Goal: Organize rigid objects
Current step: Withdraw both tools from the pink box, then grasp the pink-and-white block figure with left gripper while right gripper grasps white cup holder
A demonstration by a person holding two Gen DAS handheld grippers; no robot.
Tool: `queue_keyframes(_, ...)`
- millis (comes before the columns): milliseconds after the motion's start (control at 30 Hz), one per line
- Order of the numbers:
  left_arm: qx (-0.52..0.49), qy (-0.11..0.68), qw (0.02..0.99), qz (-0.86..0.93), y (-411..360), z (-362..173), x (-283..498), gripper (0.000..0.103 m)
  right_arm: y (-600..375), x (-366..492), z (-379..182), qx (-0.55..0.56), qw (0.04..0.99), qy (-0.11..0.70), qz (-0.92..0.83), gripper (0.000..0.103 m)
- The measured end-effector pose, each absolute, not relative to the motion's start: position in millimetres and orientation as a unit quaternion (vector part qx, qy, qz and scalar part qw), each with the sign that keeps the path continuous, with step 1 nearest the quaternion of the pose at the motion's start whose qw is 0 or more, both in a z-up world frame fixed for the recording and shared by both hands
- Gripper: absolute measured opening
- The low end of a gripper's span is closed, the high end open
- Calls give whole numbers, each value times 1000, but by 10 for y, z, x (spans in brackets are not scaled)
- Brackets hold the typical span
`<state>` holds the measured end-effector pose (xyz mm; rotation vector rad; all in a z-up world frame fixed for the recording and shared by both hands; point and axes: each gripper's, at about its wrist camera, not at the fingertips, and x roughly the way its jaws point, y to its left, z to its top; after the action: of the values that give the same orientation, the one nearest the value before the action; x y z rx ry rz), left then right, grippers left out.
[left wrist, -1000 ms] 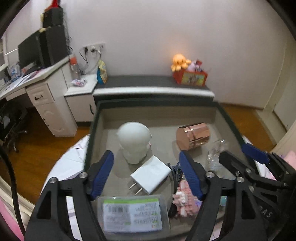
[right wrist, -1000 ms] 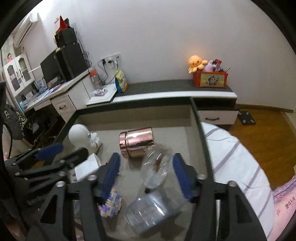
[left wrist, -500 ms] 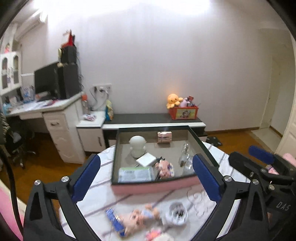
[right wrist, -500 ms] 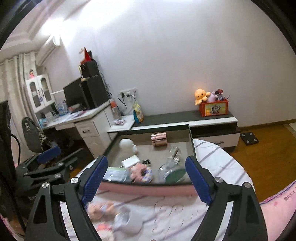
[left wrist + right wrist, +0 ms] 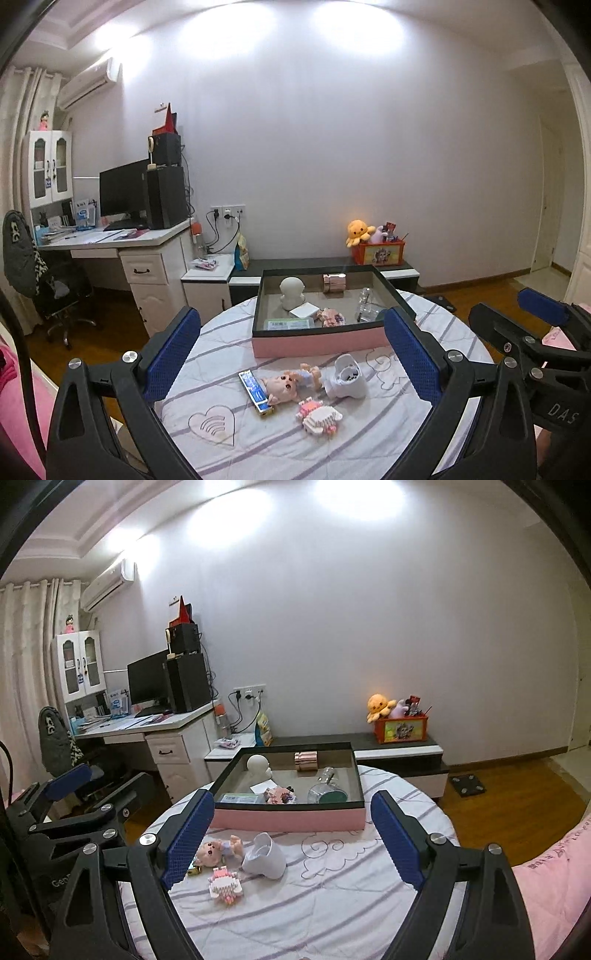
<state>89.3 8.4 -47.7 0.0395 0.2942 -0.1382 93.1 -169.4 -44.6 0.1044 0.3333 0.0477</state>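
We hold both tongs wide apart and empty above the round bench (image 5: 229, 454). Ahead of the left tongs (image 5: 291, 354) lie a doll (image 5: 286, 384), a harmonica (image 5: 256, 393), a white cup (image 5: 347, 376) on its side and a pink block figure (image 5: 319, 415). Beyond them, and beyond the right tongs (image 5: 291, 832), sits the pink tray (image 5: 288, 819) holding a copper can (image 5: 305, 760).

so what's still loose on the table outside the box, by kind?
doll: 1
white cup: 1
pink block figure: 1
blue flat pack: 1
total: 4
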Motion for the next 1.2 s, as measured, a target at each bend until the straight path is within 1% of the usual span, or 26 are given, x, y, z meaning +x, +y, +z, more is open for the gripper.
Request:
queue_keyframes(333, 24, 137, 988, -62, 97, -574, 795, 101, -1663, 726, -538, 41, 987, 156, 11, 88)
queue_keyframes(833, 26, 144, 987, -61, 93, -650, 856, 101, -1676, 786, -630, 37, 986, 163, 0, 88)
queue_keyframes(1067, 26, 169, 984, -59, 51, -788, 1081, 101, -1690, 941, -753, 38, 982, 184, -3, 88)
queue_keyframes(1200, 18, 219, 974, -64, 65, -1016, 1324, 101, -1722, 1125, -904, 41, 975, 216, -2, 88)
